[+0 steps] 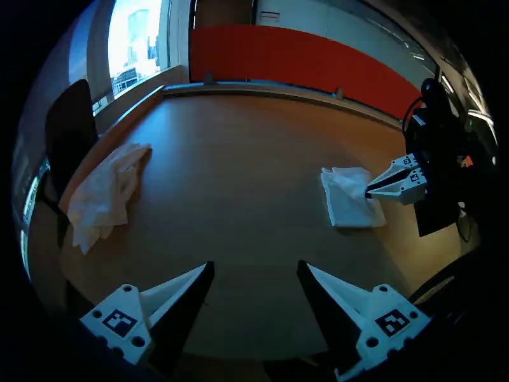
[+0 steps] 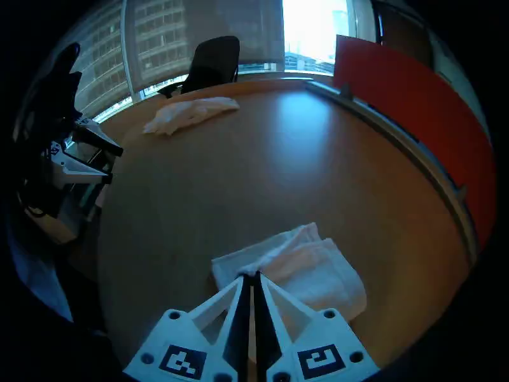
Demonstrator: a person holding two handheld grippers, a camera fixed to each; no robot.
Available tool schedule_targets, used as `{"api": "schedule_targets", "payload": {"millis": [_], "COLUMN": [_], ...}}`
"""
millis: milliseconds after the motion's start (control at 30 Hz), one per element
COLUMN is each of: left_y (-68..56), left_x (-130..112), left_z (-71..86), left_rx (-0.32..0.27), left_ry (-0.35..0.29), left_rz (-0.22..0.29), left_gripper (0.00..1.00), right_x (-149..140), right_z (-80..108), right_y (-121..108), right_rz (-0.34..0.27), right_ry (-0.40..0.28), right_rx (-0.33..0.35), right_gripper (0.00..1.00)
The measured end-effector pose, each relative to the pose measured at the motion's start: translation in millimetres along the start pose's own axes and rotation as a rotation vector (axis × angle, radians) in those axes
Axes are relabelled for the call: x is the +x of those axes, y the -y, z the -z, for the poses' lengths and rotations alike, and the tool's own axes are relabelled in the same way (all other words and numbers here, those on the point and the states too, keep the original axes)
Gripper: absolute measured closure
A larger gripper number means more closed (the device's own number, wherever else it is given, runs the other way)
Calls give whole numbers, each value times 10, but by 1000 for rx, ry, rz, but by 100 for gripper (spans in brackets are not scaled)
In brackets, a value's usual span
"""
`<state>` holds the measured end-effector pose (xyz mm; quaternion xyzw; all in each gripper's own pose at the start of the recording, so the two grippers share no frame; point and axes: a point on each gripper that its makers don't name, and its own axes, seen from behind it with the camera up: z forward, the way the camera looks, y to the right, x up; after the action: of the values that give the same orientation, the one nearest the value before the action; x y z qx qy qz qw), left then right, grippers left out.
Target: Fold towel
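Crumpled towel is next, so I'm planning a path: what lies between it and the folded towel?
Bare table top, seen in the left gripper view, separates the crumpled towel from the folded towel.

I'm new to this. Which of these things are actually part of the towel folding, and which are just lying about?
Part of the job:
folded towel, with the closed right tongs at its edge
open left tongs
crumpled towel, probably next
table, the work surface

Just there:
black chair
red partition
window
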<state>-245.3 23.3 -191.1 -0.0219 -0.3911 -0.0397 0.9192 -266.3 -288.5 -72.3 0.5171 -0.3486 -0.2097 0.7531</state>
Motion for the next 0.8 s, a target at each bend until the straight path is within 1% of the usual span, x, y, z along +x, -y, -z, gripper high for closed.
{"api": "schedule_targets", "payload": {"millis": [300, 800], "left_y": [-6, 7], "left_x": [-12, 22], "left_z": [-15, -21], "left_rx": [-5, -3], "left_ry": [4, 0], "left_rz": [-7, -13], "left_gripper": [3, 3], "right_x": [96, 90], "right_z": [91, 89], "right_y": [-30, 8], "right_rz": [-3, -1], "right_ry": [-26, -31], "right_rx": [-19, -17], "right_gripper": [97, 97]}}
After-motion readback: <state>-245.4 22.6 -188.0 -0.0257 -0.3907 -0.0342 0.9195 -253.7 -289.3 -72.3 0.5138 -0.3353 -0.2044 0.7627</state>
